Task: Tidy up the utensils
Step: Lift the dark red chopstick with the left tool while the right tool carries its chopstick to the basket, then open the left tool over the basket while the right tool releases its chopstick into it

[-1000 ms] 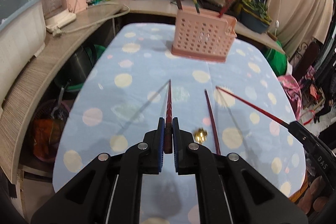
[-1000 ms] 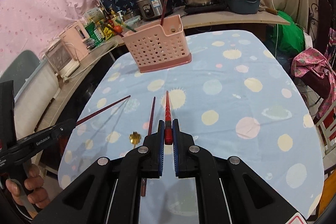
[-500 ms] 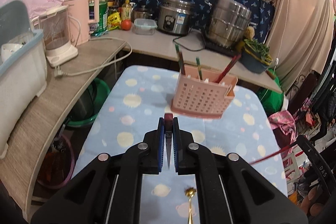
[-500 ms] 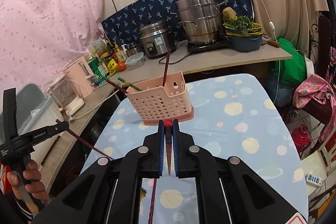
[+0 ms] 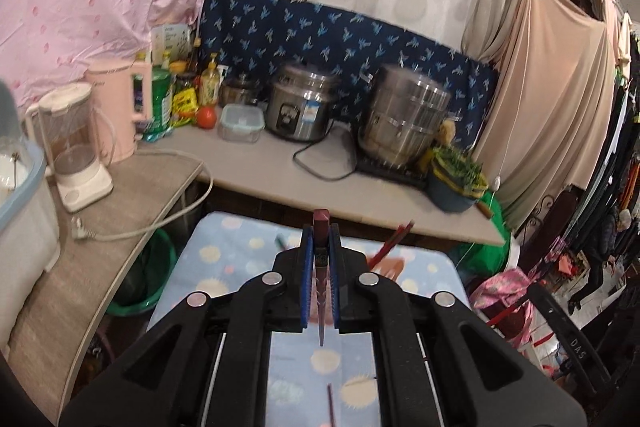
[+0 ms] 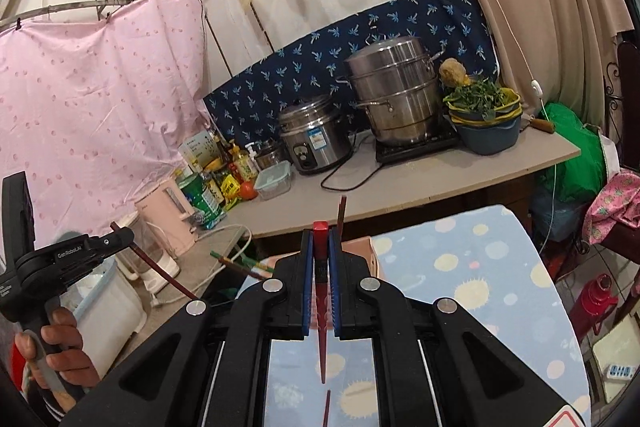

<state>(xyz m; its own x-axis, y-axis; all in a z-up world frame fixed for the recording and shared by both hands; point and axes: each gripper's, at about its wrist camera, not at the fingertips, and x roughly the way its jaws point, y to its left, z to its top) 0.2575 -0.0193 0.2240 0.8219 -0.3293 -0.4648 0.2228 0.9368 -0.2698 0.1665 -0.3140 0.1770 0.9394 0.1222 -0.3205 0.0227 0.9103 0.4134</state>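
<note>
My left gripper (image 5: 321, 231) is shut on a dark red chopstick (image 5: 321, 291), blunt end up, tip towards the camera. My right gripper (image 6: 320, 235) is shut on a brighter red chopstick (image 6: 322, 339), held the same way. Both hang above the dotted blue table (image 6: 460, 267). The pink utensil basket (image 6: 376, 255) sits just beyond, mostly hidden behind the fingers; a brown chopstick (image 6: 341, 211) stands in it. In the left wrist view only a corner of the basket (image 5: 390, 265) and a red chopstick (image 5: 394, 243) in it show. One more chopstick (image 5: 330, 403) lies on the table.
A counter (image 5: 280, 167) behind the table carries a rice cooker (image 5: 300, 111), a steel steamer pot (image 5: 408, 119), a bowl of greens (image 5: 456, 179), a blender (image 5: 76, 147) and bottles. A loose power cable (image 5: 160, 223) hangs off its corner. A hand (image 6: 60, 347) holds the left gripper's handle.
Both grippers have risen from the table with their chopsticks and tilted up. The chopsticks now hang tip-down in the jaws. The basket has slid under the fingers in both views.
</note>
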